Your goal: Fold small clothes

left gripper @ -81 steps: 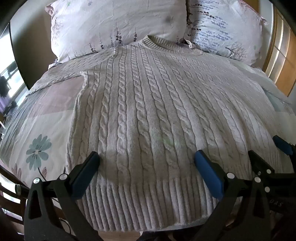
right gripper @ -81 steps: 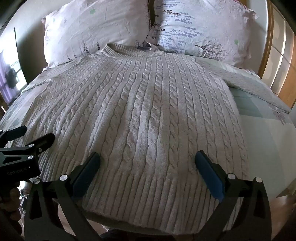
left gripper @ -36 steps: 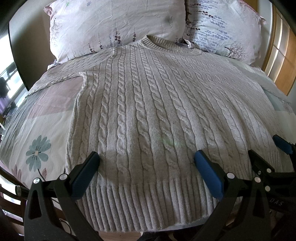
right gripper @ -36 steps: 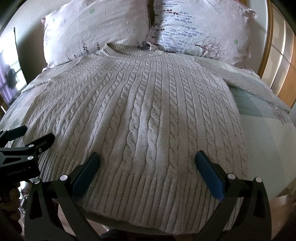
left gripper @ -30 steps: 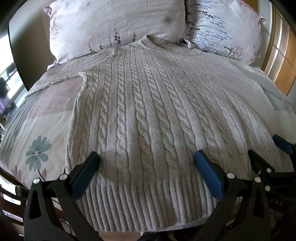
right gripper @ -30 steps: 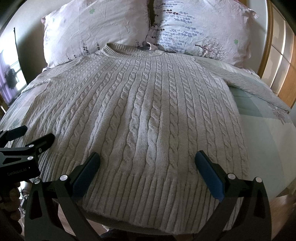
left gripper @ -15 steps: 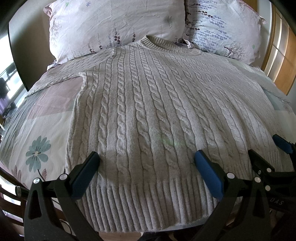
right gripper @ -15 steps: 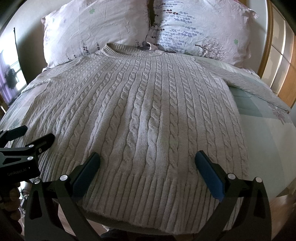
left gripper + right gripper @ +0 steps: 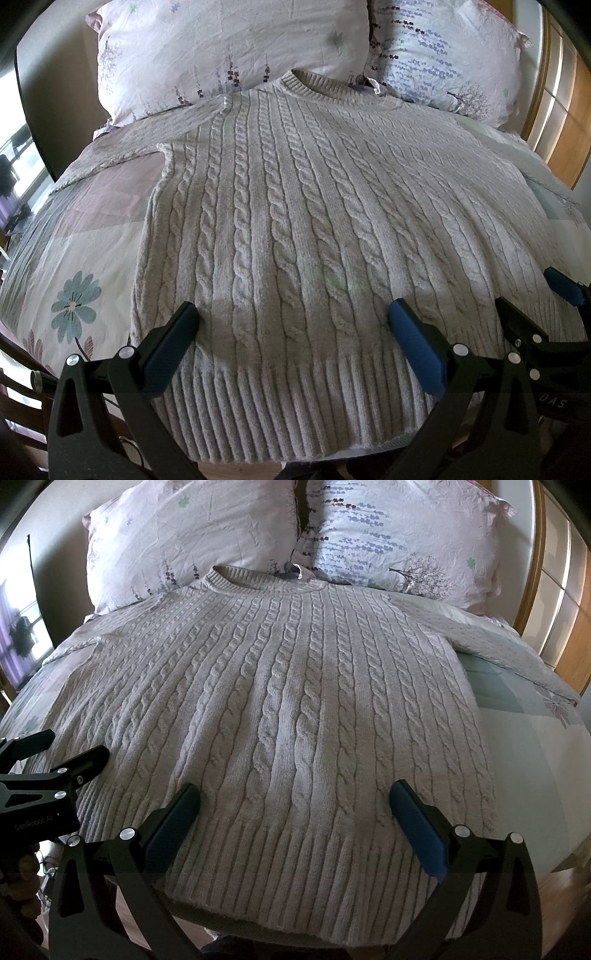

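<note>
A beige cable-knit sweater (image 9: 295,206) lies flat on the bed, collar toward the pillows, ribbed hem at the near edge, sleeves spread to both sides. It also fills the right wrist view (image 9: 288,709). My left gripper (image 9: 291,317) is open and empty, hovering over the hem's left part. My right gripper (image 9: 295,797) is open and empty over the hem's right part. The right gripper also shows at the left wrist view's right edge (image 9: 535,295); the left gripper shows at the right wrist view's left edge (image 9: 55,753).
Two floral pillows (image 9: 229,48) (image 9: 399,535) stand at the bed's head. The floral bedsheet (image 9: 74,266) shows either side of the sweater. A wooden headboard and panel (image 9: 565,602) stand at right. The bed's near edge lies just under the hem.
</note>
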Demonstrator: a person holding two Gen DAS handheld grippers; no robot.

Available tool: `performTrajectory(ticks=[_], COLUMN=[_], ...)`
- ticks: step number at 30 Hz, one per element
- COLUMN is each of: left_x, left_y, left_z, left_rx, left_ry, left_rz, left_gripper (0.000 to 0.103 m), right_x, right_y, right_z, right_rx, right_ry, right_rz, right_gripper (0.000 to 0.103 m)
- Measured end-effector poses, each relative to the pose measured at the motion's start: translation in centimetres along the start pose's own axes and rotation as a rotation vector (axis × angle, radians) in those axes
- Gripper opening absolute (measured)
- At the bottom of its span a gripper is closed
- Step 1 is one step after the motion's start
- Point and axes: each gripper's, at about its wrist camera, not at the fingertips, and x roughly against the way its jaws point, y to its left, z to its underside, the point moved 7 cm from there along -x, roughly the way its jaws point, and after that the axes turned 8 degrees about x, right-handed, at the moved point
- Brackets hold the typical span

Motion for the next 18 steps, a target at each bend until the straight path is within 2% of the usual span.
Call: performTrajectory(ticks=[4, 8, 9, 11, 14, 15, 17, 18], left_x=[0.0, -0.4, -0.6, -0.6, -0.6, -0.4, 0.1, 0.1], left_y=[-0.1, -0.1, -0.2, -0.2, 0.0, 0.1, 0.3, 0.4], left_z=[-0.2, -0.2, -0.3, -0.5, -1.3, -2.0, -3.8, -4.7], left_rx=[-0.001, -0.011, -0.017, -0.018, 0.003, 0.026, 0.098, 0.127], left_ry=[0.015, 0.044, 0.054, 0.081, 0.112, 0.109, 0.088, 0.08], left_rz=[0.0, 0.001, 0.001, 0.009, 0.013, 0.035, 0.097, 0.114], left_gripper=[0.101, 0.101, 0.101, 0.101, 0.101, 0.101, 0.101, 0.101], right_x=[0.1, 0.4, 0.4, 0.3, 1.4, 1.9, 1.9, 1.6], right_y=[-0.1, -0.2, -0.6, -2.0, -9.6, -13.6, -20.8, -25.9], right_z=[-0.1, 0.0, -0.2, -1.1, -4.1, -5.3, -6.4, -6.4], right_rx=[0.008, 0.03, 0.035, 0.005, -0.151, -0.225, -0.349, -0.451], right_ry=[0.001, -0.035, -0.018, 0.011, -0.046, -0.081, -0.078, -0.062], right_rz=[-0.01, -0.064, -0.109, -0.133, -0.037, -0.005, 0.079, 0.126], right_gripper=[0.102, 0.102, 0.102, 0.102, 0.102, 0.102, 0.102, 0.102])
